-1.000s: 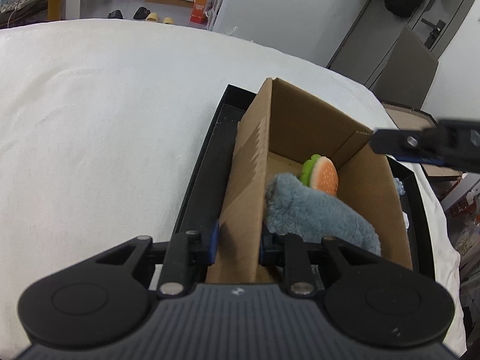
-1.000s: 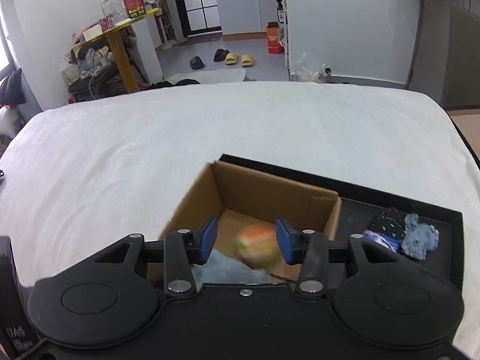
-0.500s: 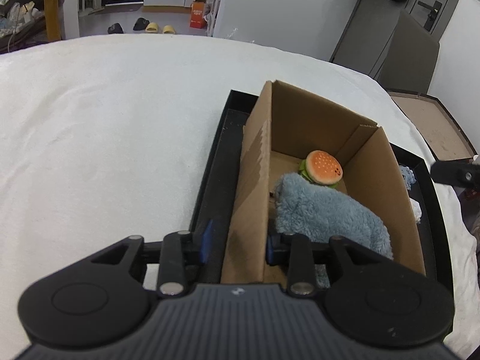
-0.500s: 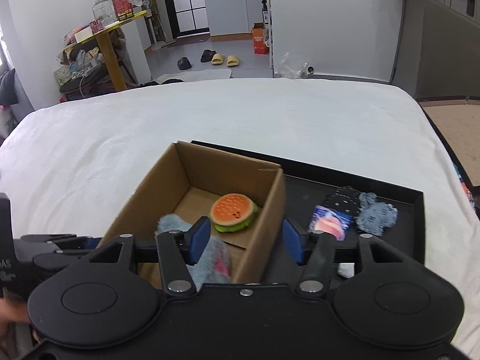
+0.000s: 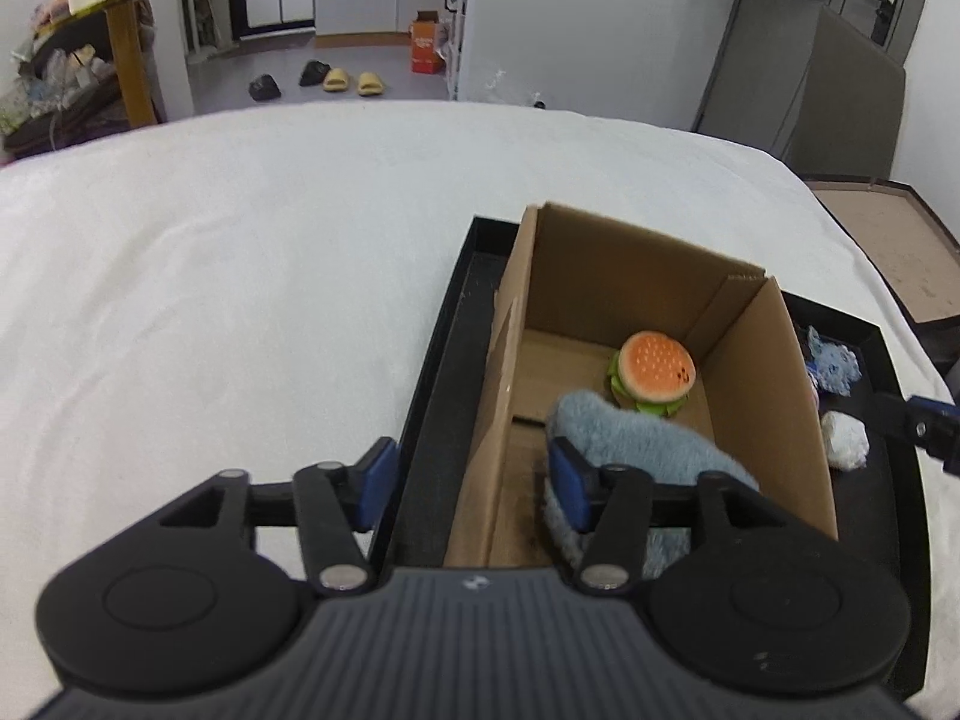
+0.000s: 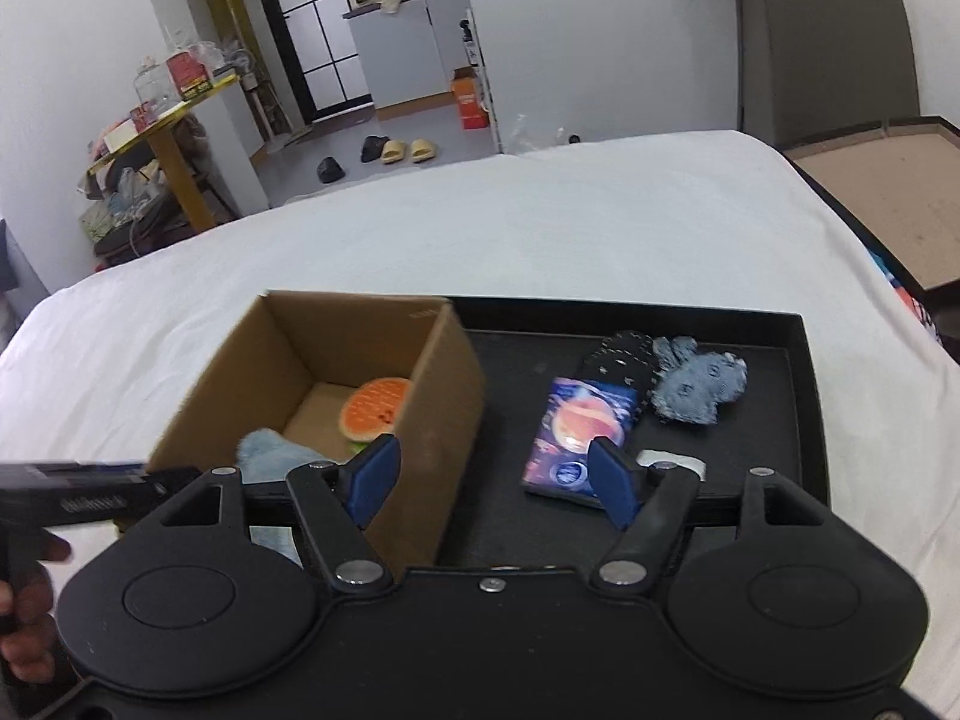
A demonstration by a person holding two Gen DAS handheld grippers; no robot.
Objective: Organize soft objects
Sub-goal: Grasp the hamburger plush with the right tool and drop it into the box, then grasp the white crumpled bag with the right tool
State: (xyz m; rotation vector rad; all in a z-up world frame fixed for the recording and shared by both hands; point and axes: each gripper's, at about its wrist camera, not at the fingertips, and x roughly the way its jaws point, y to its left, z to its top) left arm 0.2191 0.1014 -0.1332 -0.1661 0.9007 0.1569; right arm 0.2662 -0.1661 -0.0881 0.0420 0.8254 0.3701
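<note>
Jaws spread on your right gripper [image 6: 492,483] and left gripper [image 5: 471,483] beside the cardboard box [image 6: 432,414], you approach the colourful packet [image 6: 579,429] squarely, clamping its midsection.

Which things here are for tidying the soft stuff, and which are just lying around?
For the job:
box
burger toy
blue plush
dark sock
grey sock
white sock
colourful pouch
tray
left gripper
right gripper

Just lying about:
slippers
orange carton
yellow table
</note>
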